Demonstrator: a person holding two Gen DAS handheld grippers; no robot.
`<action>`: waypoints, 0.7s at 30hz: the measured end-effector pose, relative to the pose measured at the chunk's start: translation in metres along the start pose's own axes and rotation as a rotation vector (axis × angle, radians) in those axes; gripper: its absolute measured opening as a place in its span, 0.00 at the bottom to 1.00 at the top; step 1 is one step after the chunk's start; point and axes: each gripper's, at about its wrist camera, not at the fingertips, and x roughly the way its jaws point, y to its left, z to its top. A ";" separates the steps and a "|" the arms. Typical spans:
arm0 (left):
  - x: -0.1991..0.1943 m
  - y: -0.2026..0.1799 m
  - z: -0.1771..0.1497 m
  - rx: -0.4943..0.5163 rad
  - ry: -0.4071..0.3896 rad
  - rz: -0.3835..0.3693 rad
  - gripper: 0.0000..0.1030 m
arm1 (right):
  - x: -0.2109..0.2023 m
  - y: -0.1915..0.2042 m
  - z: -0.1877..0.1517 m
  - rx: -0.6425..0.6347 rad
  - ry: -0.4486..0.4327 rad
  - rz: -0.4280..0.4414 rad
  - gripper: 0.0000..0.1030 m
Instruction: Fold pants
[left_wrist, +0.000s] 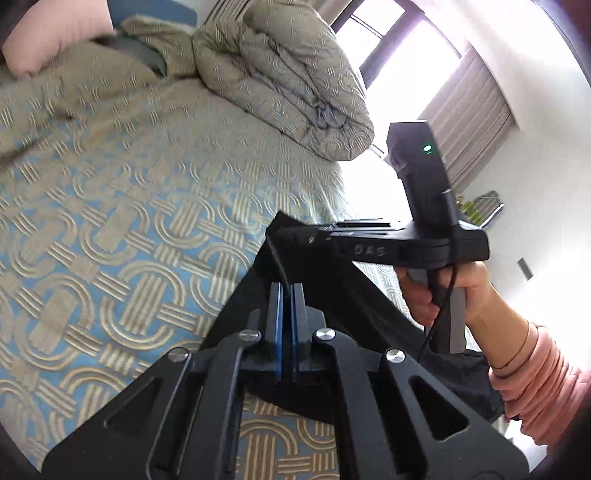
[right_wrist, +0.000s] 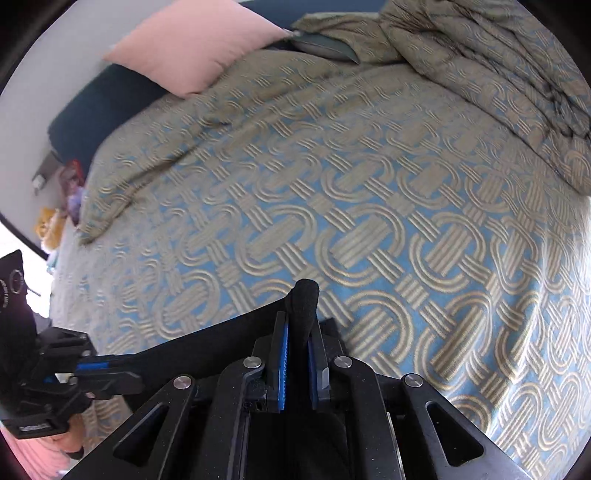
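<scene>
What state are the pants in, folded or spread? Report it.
Neither folded nor spread flat: the black pants hang stretched above the bed between the shut left gripper and right gripper.

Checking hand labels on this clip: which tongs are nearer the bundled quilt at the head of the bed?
Right. The right tongs hold the pants on the quilt's side of the bed; the left tongs sit farther over, toward the pink pillow.

I'm looking at a bed (right_wrist: 369, 192) lying under a patterned bedspread, daylight glaring through the window (left_wrist: 402, 48) beside white walls (left_wrist: 535, 155).
</scene>
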 end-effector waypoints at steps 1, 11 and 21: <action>0.000 -0.002 0.003 0.013 0.004 0.030 0.04 | 0.002 0.004 0.002 -0.010 0.001 -0.006 0.08; 0.046 0.053 -0.026 -0.110 0.189 0.184 0.05 | 0.033 -0.014 0.005 0.118 0.049 -0.222 0.37; 0.053 0.028 -0.029 -0.053 0.189 0.126 0.69 | -0.121 -0.046 -0.092 0.255 -0.081 -0.250 0.55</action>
